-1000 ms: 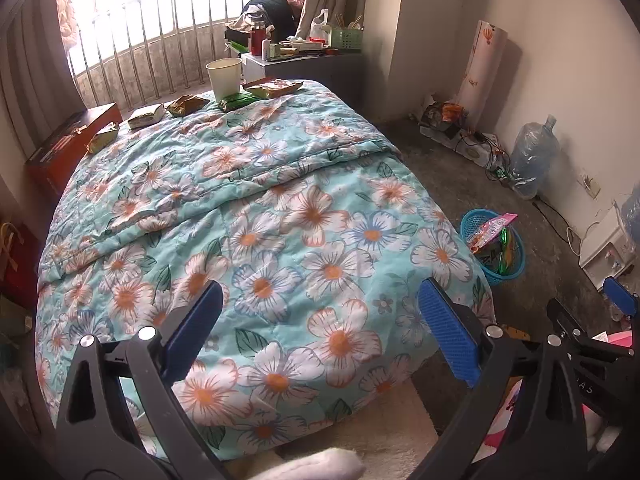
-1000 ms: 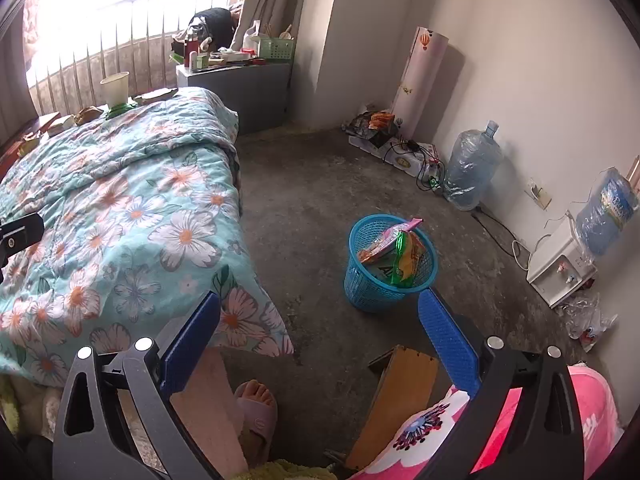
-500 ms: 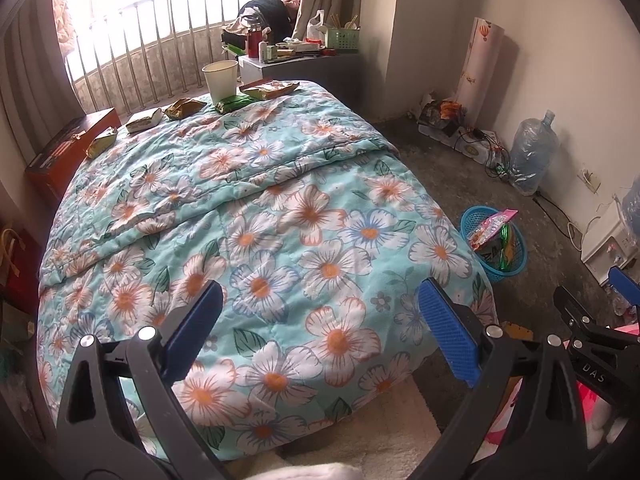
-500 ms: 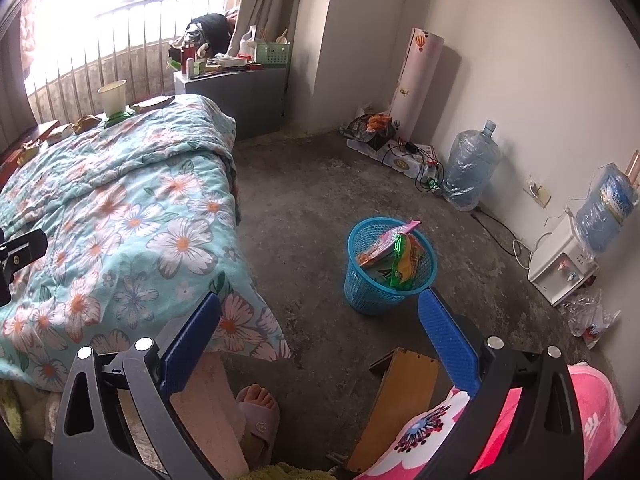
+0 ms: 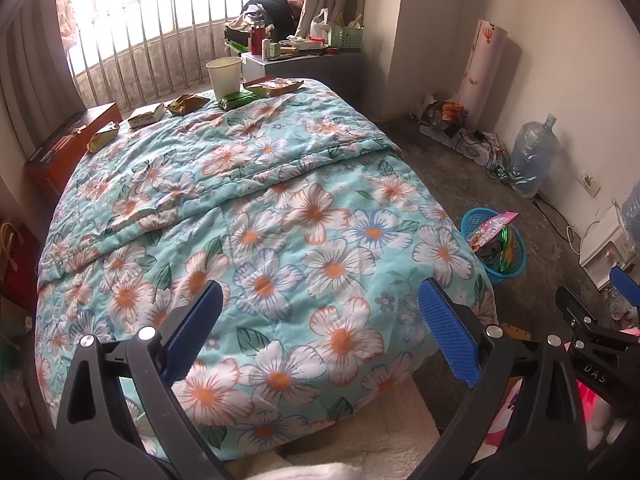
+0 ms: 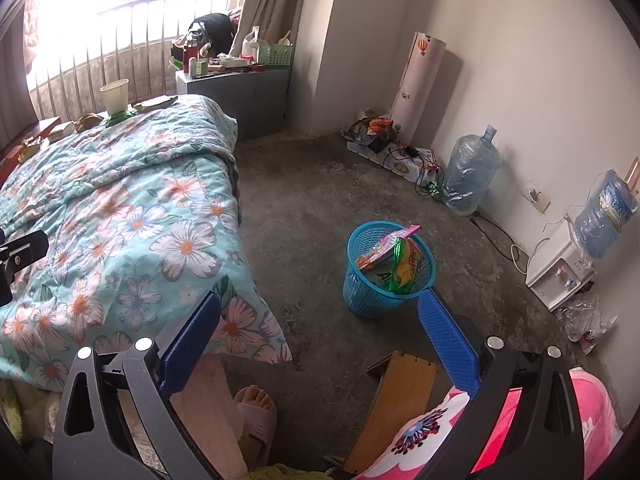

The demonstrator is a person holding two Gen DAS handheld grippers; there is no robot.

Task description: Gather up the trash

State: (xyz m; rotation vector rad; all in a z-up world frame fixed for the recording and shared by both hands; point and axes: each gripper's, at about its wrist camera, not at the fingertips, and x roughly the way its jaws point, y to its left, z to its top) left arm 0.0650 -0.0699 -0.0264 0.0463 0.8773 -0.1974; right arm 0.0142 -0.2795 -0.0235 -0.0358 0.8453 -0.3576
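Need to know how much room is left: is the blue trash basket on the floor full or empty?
Partly full. The blue trash basket stands upright with several snack wrappers poking above its rim; how deep they go cannot be told.

Floral quilt (image 5: 256,216), water jug (image 6: 472,176) by wall, slippered foot (image 6: 256,408) on floor
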